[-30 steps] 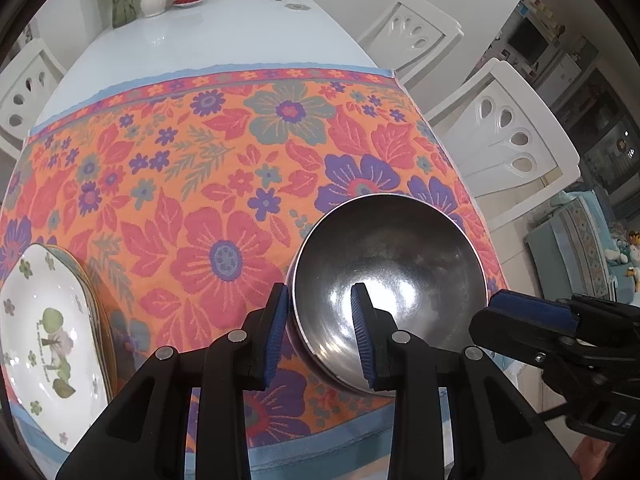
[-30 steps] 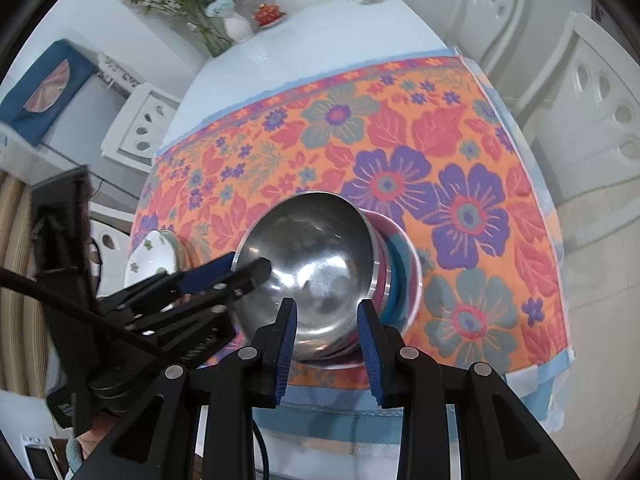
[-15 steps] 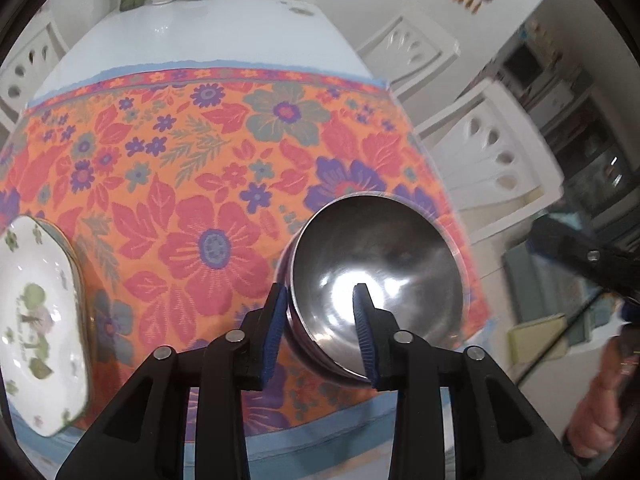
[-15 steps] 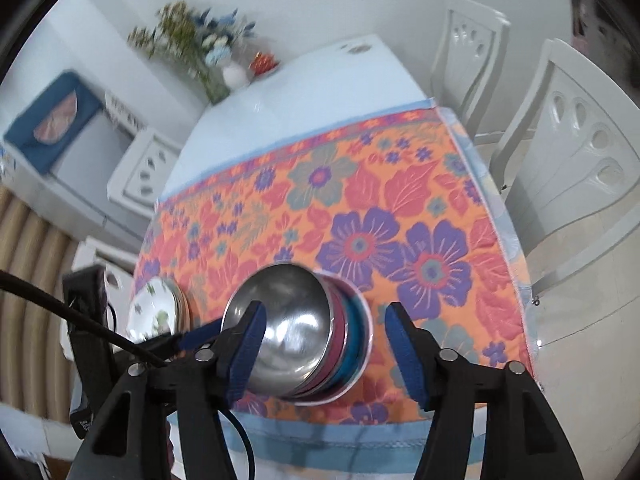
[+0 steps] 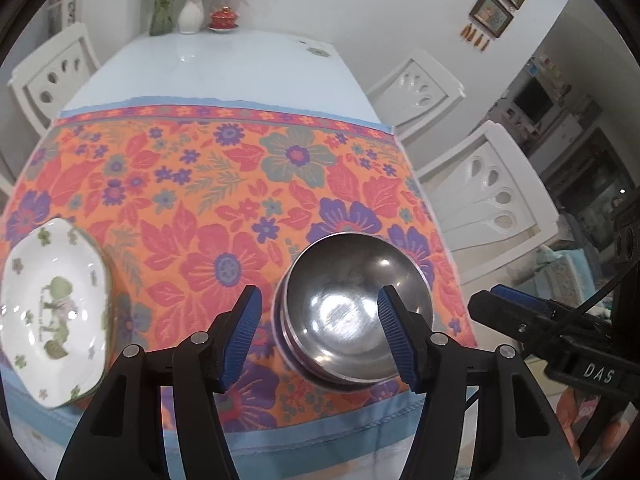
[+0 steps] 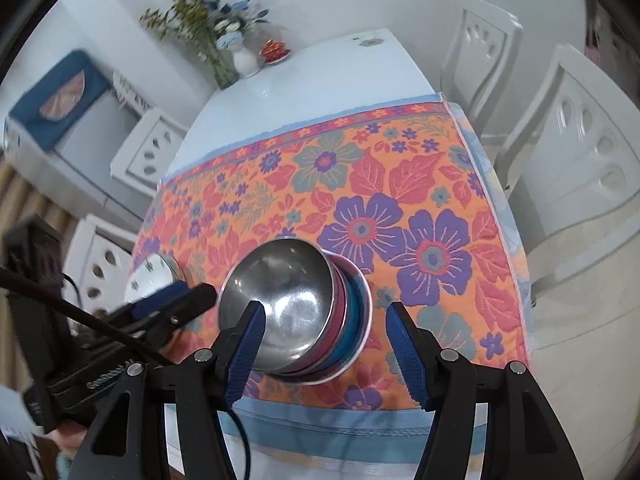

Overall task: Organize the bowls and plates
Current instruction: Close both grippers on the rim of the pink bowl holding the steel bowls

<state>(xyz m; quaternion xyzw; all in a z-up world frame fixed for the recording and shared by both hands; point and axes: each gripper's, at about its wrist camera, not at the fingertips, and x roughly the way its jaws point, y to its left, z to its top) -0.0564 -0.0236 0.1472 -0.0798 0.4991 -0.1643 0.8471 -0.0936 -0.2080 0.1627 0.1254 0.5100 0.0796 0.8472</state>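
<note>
A shiny steel bowl (image 5: 352, 304) tops a stack of bowls near the table's front edge; in the right wrist view (image 6: 280, 296) maroon, teal and white bowls (image 6: 352, 316) show beneath it. My left gripper (image 5: 320, 332) is open and empty, held above and in front of the stack. My right gripper (image 6: 324, 348) is open and empty, also above the stack. White floral plates (image 5: 56, 312) lie stacked at the front left, also partly visible in the right wrist view (image 6: 154, 276).
A floral orange tablecloth (image 5: 224, 184) covers the near half of the white table (image 5: 216, 68). A vase of flowers (image 5: 192, 4) and a red lidded cup (image 5: 225, 18) stand at the far end. White chairs (image 5: 484, 196) flank the table.
My left gripper let go of the steel bowl's rim, opened wide and pulled back. My right gripper also opened and rose away. The steel bowl now rests on the stack.
</note>
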